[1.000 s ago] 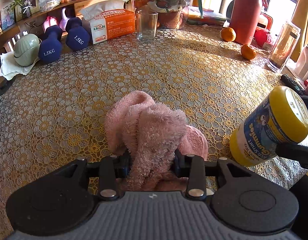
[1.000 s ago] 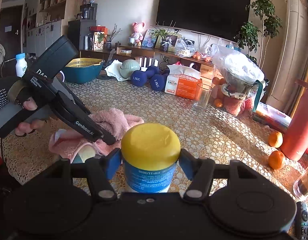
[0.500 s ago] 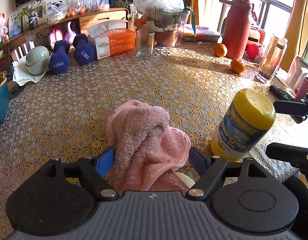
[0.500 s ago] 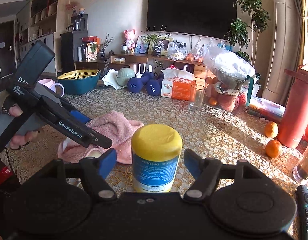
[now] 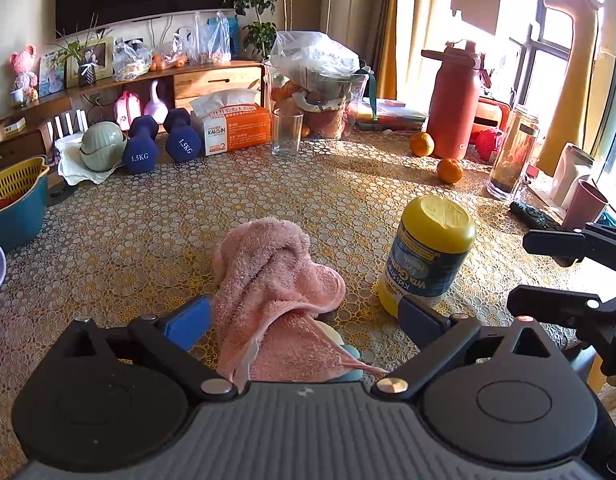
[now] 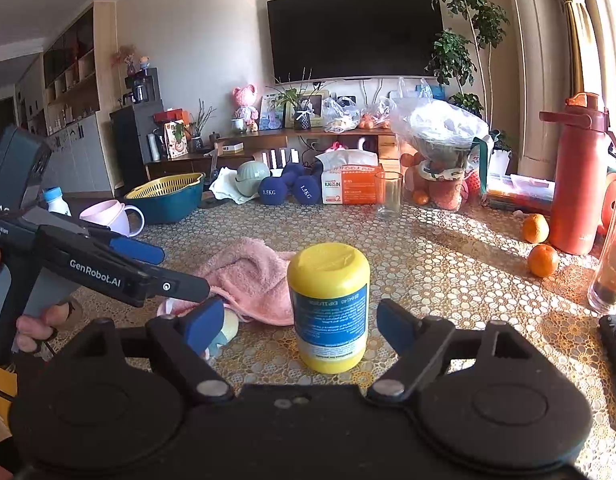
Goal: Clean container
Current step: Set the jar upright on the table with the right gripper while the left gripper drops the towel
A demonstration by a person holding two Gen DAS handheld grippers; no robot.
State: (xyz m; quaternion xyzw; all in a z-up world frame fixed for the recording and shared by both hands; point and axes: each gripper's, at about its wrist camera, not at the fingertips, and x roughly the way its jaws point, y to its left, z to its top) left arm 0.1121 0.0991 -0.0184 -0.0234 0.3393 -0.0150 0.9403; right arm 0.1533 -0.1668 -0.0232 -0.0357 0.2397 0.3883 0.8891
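The yellow container (image 6: 328, 307) stands upside down on the desk (image 5: 147, 216), its blue label reading inverted, a flat yellow end up. In the right wrist view it sits at the centre, between the spread fingers of the right gripper (image 6: 299, 326), whose jaws are wide open with a clear gap on each side of the container; neither blue pad (image 6: 203, 322) touches it. In the left wrist view the same container (image 5: 428, 254) is at about 3 o'clock from the pink towel (image 5: 273, 292), near it but apart. The left gripper (image 5: 303, 320) has its jaws open as well; the towel lies heaped on the desk between the fingers, its near edge draped toward the gripper body, and it seems to brush the left blue pad (image 5: 187, 320), though real contact cannot be told. A small pale and teal object (image 5: 340, 344) peeks from under the towel's edge. A person's hand (image 6: 39, 320) wraps the left gripper's handle at 9 o'clock in the right wrist view. At 12 o'clock on the desk stand a clear drinking glass (image 5: 287, 132), an orange tissue box (image 5: 235, 128) and two blue dumbbells (image 5: 159, 142); at 2 o'clock are two oranges (image 5: 436, 158) beside a tall red flask (image 5: 454, 100). A black remote (image 5: 534, 214) lies at 3 o'clock.
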